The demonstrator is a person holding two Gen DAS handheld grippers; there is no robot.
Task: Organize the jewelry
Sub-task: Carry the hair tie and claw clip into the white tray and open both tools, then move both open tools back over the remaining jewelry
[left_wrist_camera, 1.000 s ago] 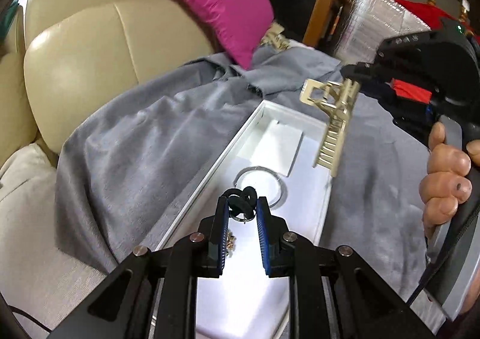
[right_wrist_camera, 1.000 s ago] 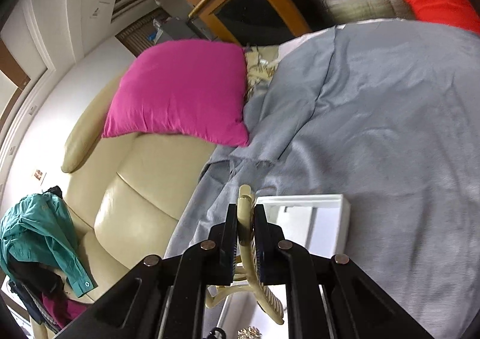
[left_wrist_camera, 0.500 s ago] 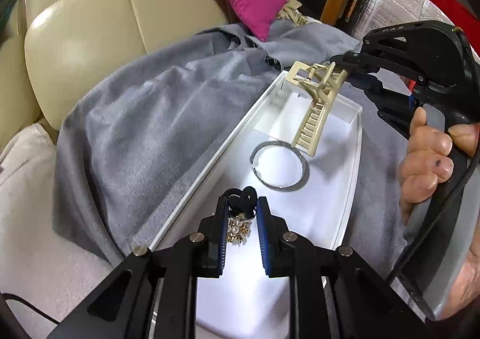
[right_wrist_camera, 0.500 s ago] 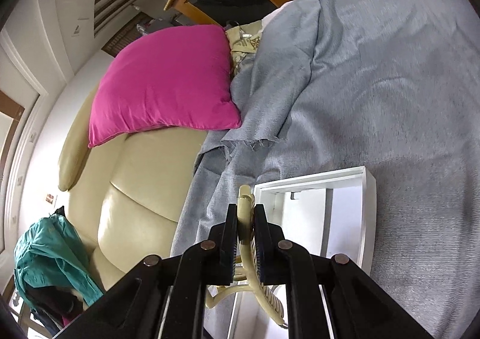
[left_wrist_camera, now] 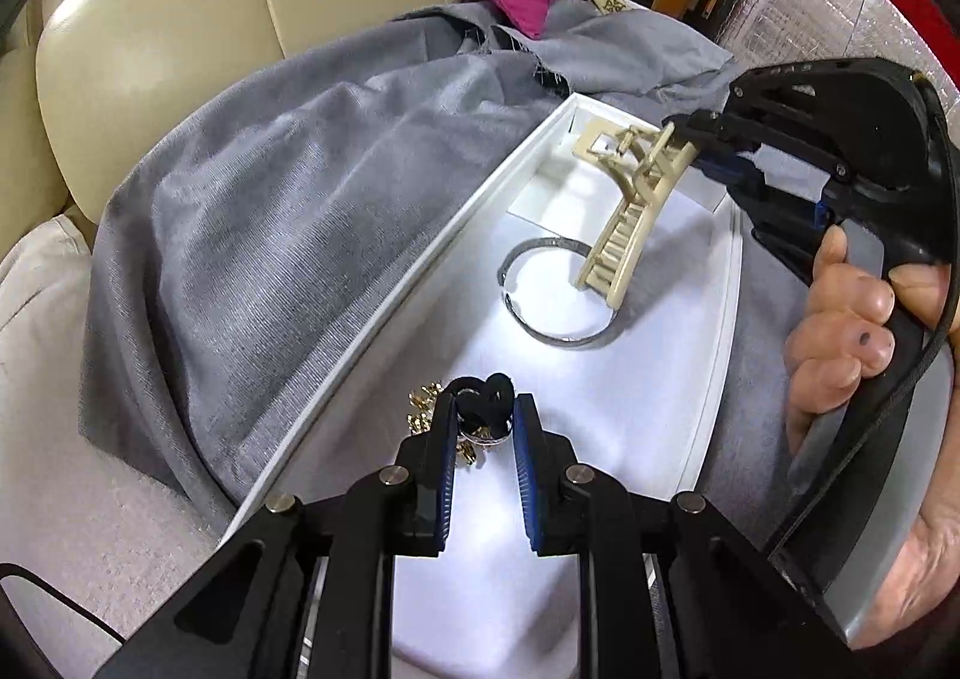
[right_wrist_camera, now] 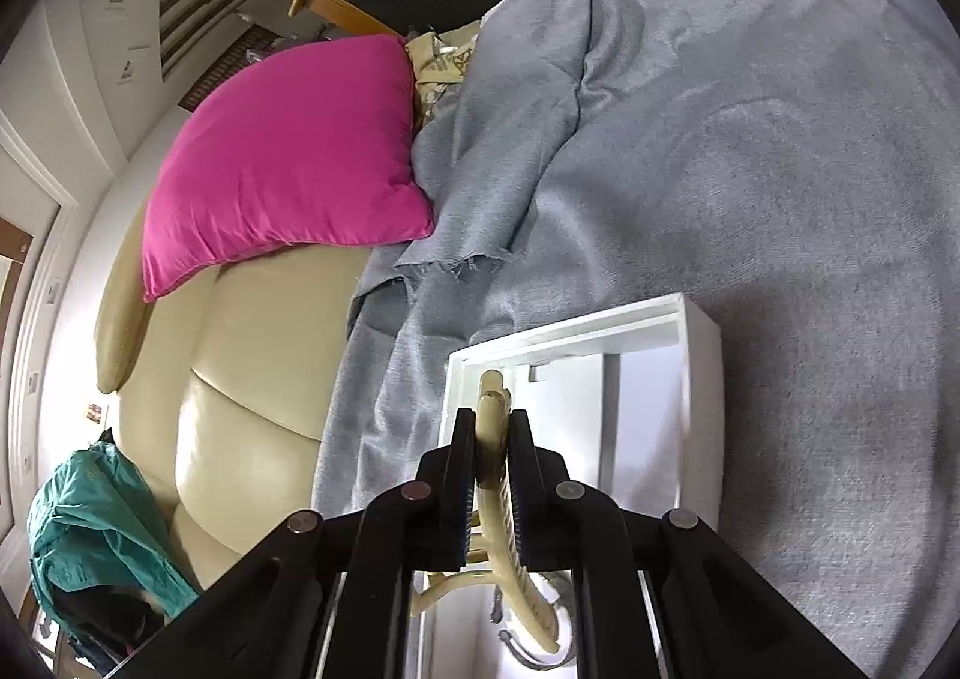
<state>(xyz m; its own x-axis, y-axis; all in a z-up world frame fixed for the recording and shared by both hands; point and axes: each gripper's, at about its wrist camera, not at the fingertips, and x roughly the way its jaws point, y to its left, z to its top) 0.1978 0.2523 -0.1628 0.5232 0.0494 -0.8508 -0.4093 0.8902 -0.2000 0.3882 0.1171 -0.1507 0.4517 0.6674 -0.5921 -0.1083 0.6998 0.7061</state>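
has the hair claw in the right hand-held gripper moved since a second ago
Yes. The cream hair claw has come down over the white tray, toward its far end and the silver bangle.

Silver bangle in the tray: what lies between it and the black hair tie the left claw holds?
Only bare white tray floor separates the silver bangle from the black hair tie, as the left wrist view shows.
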